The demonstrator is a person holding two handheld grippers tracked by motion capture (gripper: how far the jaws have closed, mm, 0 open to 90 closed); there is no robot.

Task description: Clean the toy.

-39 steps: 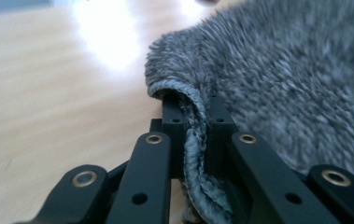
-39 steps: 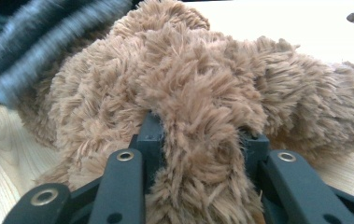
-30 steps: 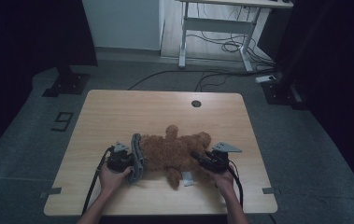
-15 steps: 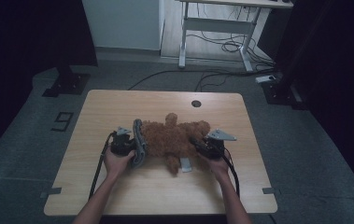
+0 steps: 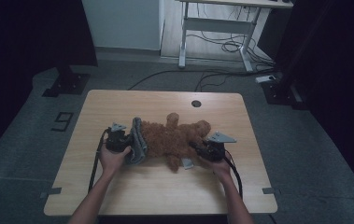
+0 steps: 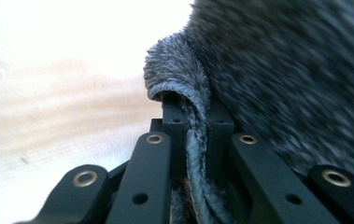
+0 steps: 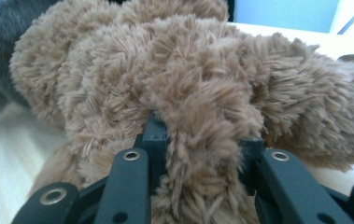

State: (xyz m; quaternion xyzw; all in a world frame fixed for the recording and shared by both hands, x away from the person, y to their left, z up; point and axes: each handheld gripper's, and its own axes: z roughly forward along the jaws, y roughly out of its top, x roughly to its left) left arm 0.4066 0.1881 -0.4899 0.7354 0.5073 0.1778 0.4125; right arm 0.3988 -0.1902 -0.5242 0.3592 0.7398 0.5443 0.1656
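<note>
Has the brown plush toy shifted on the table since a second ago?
Yes. The brown plush toy, held by both grippers, has moved away from the person, toward the dark round hole near the table's far edge.

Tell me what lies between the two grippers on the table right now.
In the high view, the brown plush toy stretches between them: the left gripper pinches its grey fabric, and the right gripper pinches brown fur at the other end.

A curly tan-brown plush toy (image 5: 172,139), a grey fleecy cloth (image 5: 137,140) at its nine o'clock, a pale wood-grain worktop (image 5: 165,100).
</note>
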